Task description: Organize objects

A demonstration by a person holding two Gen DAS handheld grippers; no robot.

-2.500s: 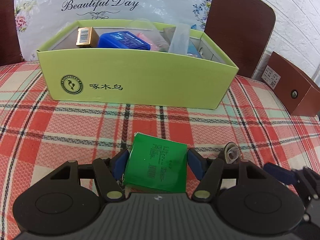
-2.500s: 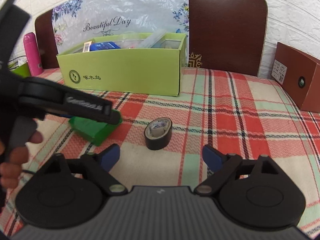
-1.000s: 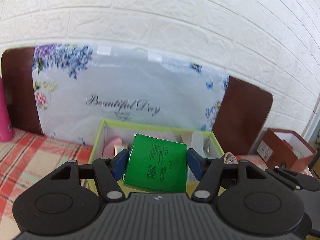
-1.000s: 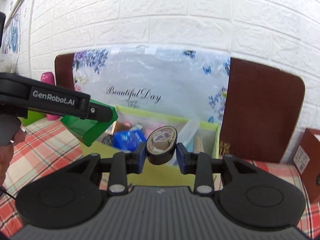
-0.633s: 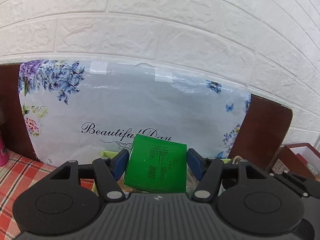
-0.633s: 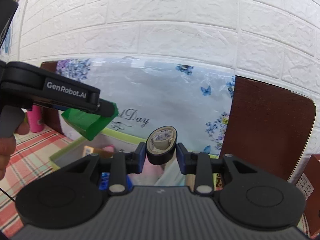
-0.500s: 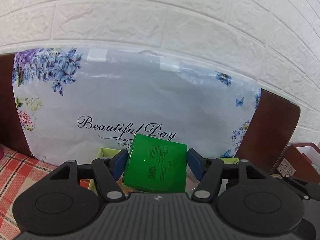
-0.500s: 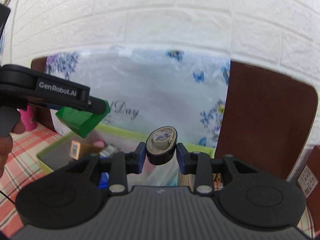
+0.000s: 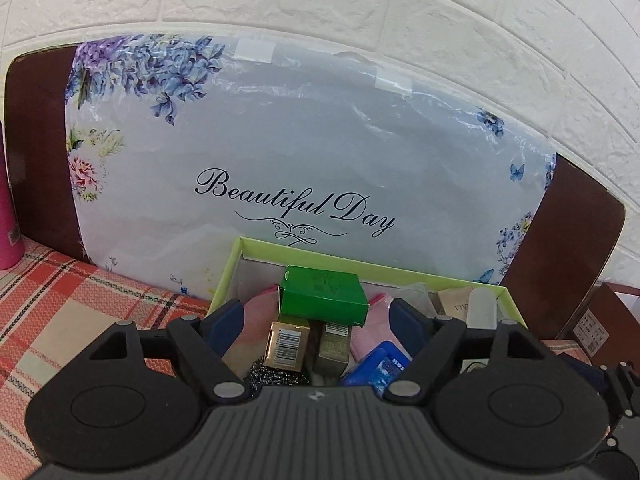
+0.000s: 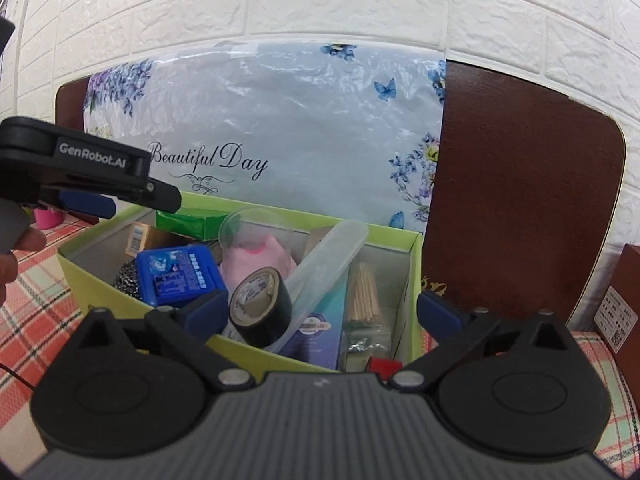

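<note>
Green box [image 9: 322, 295] and tape roll [image 10: 260, 305] released into lime bin [image 10: 412, 276], both fingers' gaps just widened, empty.

Both black 2-finger grippers hover over the lime-green cardboard box [image 10: 248, 350], angled down into it. The left gripper [image 9: 318, 318] and right gripper [image 10: 320, 314] have just been opening; their jaws stand wide, pads pressing on nothing.

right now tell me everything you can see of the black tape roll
The black tape roll is a glossy ring of dark tape on a tan card core with a printed label inside. It sits tilted, open face up-left, inside the lime-green box, leaning on the clear plastic tube and beside the blue case. The right gripper stands open around it, not pressing.
</note>
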